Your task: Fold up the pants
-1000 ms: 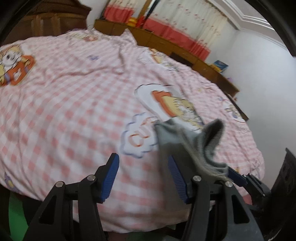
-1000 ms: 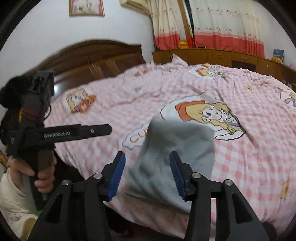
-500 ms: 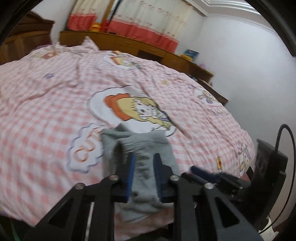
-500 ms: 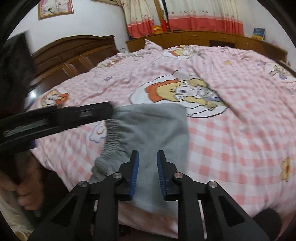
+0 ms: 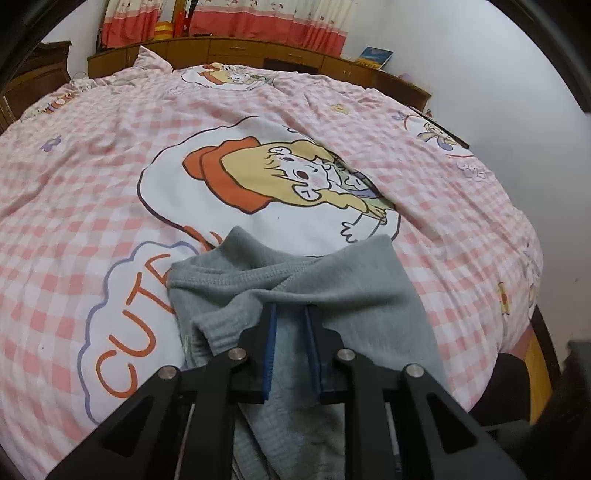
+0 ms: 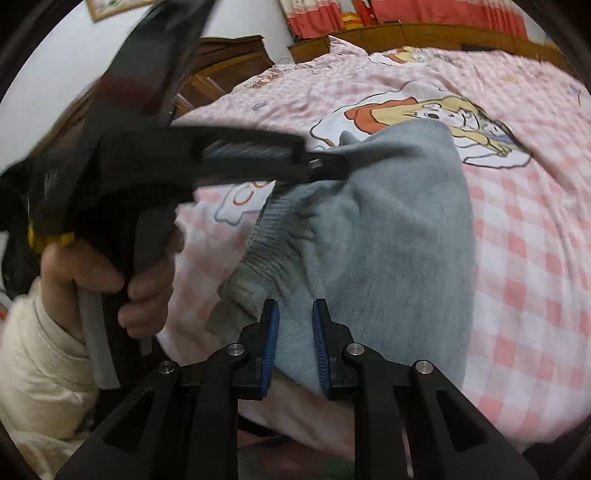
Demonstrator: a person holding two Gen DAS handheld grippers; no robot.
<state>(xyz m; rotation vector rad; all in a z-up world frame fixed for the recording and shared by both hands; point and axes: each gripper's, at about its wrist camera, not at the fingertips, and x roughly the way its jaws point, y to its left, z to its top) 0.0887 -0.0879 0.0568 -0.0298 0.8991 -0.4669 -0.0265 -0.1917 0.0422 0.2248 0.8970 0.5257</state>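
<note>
So the grey pants are lying bunched up at the near edge of the bed, right on the pink checkered cover, partly over the orange "CUTE" lettering and just below the big cartoon girl print. The left gripper has its blue pads pulled in close with grey fabric pinched between them, so it's clamped on the pants near the ribbed waistband. Same deal with the right gripper: jaws narrowed down on a fold of the pants. How much cloth each one really has is hard to tell, since the lower end of the pants drops off the mattress edge and disappears behind the gripper frames. In the right wrist view the left gripper shows up from the side, super blurry, its tip poking into the waistband, with the person's left hand wrapped around the handle and a cream sleeve cut off at the frame. Curtains and a wooden cabinet sit at the back.
</note>
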